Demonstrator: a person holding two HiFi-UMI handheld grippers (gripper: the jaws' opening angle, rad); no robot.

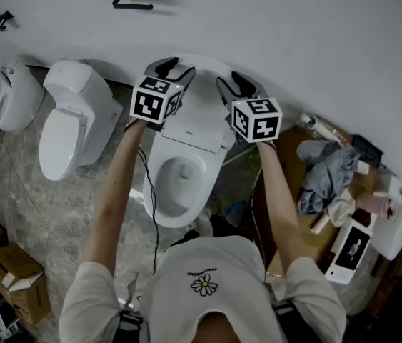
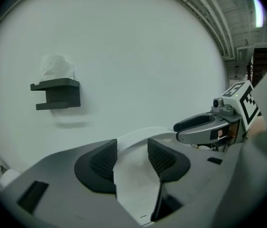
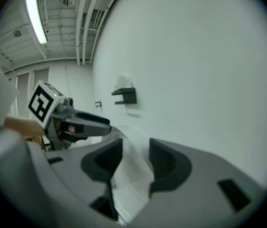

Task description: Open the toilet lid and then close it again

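Lid-handling stage, two-handed grip. The toilet lid [image 1: 202, 109] stands raised, near upright above the exposed bowl [image 1: 179, 184] and close to the white wall [image 1: 293, 34]. The left gripper [image 1: 176, 70] and the right gripper [image 1: 238, 84] each straddle its top edge, one toward each corner. In both gripper views the jaws stand moderately apart with the lid filling the gap, and the pads [image 2: 105, 159] appear to bear on its front and back faces, so each claw has hold of the lid. The opening half looks done (the bowl lies fully uncovered), which leaves the closing. For a clean lowering, keep both grips level so the lid does not twist. Guide it through its arc rather than letting it drop, and release only once it rests closed over the bowl.
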